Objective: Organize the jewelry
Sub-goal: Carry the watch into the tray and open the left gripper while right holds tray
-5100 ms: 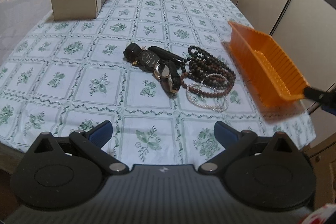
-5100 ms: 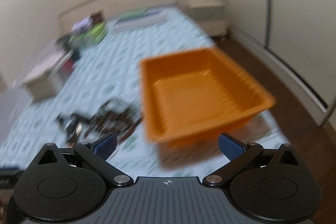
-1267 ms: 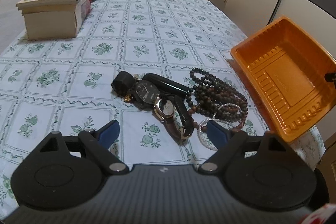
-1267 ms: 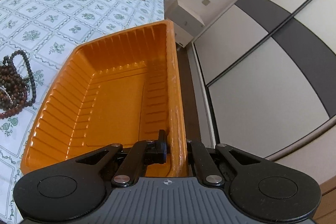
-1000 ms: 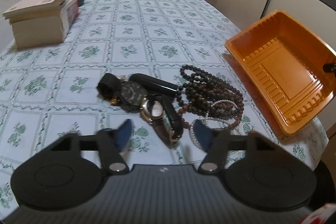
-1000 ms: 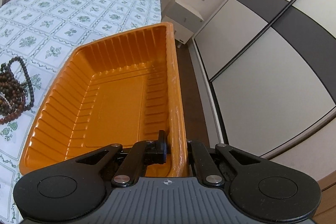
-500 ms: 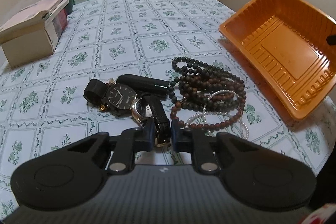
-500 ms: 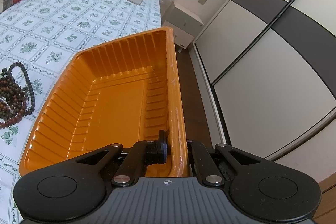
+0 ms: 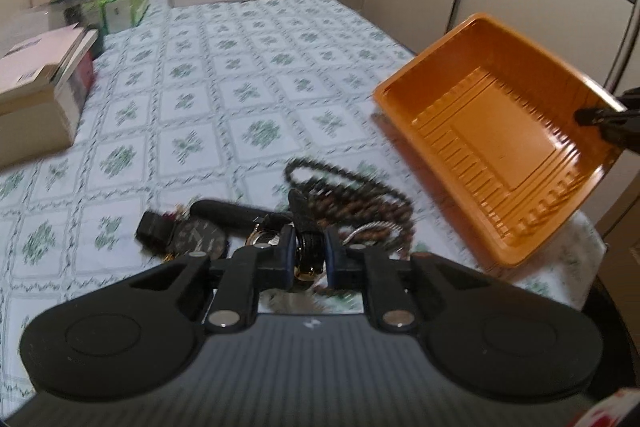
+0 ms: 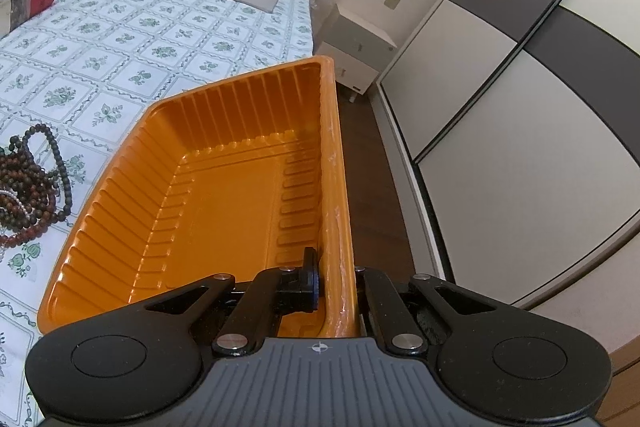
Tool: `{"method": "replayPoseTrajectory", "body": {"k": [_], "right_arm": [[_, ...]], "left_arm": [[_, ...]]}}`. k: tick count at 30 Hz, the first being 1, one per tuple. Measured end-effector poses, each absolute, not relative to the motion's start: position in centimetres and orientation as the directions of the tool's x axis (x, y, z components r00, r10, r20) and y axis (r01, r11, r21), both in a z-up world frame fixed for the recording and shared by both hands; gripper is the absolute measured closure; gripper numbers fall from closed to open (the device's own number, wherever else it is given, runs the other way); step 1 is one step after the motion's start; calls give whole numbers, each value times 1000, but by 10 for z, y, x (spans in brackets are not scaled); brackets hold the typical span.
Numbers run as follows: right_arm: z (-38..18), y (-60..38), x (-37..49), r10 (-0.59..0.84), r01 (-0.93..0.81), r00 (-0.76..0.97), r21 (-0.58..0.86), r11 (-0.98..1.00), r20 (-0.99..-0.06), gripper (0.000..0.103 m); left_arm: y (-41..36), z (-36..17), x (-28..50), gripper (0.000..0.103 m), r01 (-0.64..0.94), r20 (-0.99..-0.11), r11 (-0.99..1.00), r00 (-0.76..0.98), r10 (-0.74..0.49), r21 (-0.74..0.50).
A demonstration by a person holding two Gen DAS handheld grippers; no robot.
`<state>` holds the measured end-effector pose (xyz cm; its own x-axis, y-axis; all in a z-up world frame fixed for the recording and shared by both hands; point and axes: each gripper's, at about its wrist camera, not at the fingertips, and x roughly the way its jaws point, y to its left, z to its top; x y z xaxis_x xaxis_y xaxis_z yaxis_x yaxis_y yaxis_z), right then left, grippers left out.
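**Left gripper clamps a watch strap, right gripper holds the orange tray**

Left wrist view: the left gripper [image 9: 307,255] has just closed its jaws, and its blue pads now press on the black strap of a gold-cased watch [image 9: 280,239]. A second, black watch [image 9: 198,235] lies just to the left on the flowered tablecloth [image 9: 240,75]. Dark bead necklaces [image 9: 352,195] lie just beyond the pads. The orange tray [image 9: 492,131] is at the right, tilted.

Right wrist view: the right gripper [image 10: 332,283] is fully closed on the near right wall of the tray. The beads lie left of the tray.
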<state>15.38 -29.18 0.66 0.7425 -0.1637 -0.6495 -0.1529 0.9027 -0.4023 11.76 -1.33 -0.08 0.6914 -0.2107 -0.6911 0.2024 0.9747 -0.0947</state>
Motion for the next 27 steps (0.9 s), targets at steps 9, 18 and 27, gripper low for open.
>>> {"method": "replayPoseTrajectory", "body": {"k": [9, 18, 27], "right_arm": [[3, -303, 153, -109, -178, 745, -354, 918, -658, 100], [-4, -326, 157, -57, -194, 741, -295, 936, -669, 100], [-5, -332, 157, -39, -196, 741, -271, 942, -670, 100]], "left_arm": [[-68, 22, 137, 90, 364, -649, 917, 660, -379, -166], [-141, 17, 166, 90, 484, -647, 847, 576, -499, -222], [-178, -2, 175, 89, 521, -683, 821, 513, -520, -233]]}}
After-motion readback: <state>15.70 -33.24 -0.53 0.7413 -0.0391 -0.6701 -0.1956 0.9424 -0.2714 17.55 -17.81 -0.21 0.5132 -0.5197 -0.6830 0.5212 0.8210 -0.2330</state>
